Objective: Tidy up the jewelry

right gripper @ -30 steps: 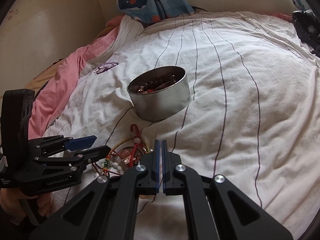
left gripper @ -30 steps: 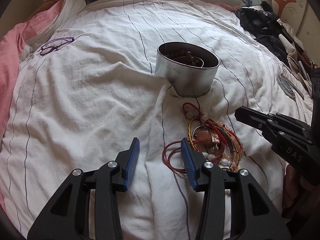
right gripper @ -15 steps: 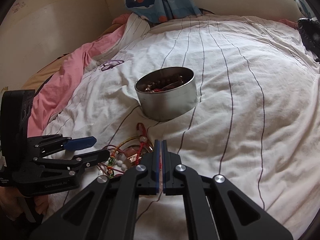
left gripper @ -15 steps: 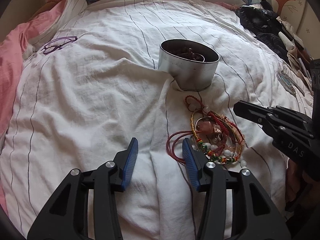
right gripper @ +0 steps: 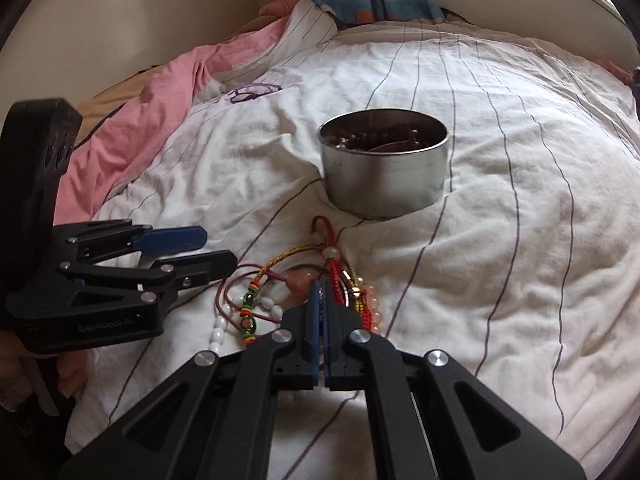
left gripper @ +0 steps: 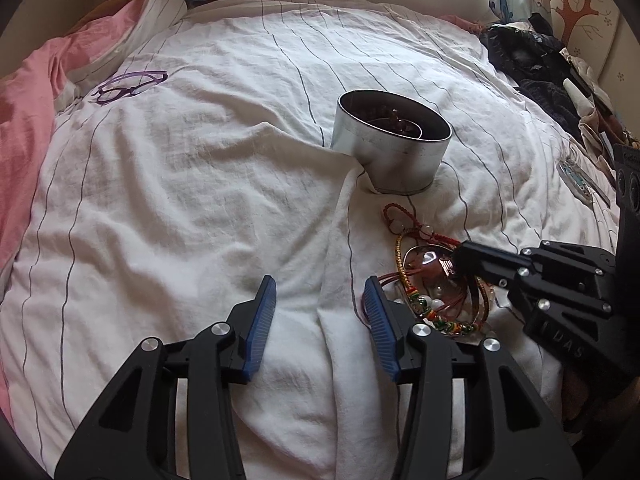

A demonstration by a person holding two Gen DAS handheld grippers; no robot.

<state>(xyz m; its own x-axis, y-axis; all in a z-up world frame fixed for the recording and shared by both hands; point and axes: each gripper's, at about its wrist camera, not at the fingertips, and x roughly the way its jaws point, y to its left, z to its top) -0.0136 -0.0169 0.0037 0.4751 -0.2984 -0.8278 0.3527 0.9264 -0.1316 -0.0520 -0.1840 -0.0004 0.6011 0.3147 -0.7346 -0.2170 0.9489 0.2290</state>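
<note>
Right wrist view: right gripper (right gripper: pixel 322 286) pressed shut, tips down in the jewelry pile (right gripper: pixel 296 292) on the white duvet (right gripper: pixel 500 200). Left gripper (left gripper: pixel 320 300) spread wide, empty, just left of the pile. Beyond, metal tin (right gripper: pixel 384 170) holding more pieces.

the bed (left gripper: pixel 168 208) is covered by a rumpled white sheet with thin dark stripes. a round metal tin (left gripper: pixel 394 160) stands near its middle, with jewelry inside. just in front of the tin lies a tangle of bracelets and beaded cords (left gripper: pixel 432 280). purple glasses (left gripper: pixel 128 85) lie well apart, near a pink blanket (left gripper: pixel 28 108). dark clothes (left gripper: pixel 532 64) are heaped at the opposite edge.
</note>
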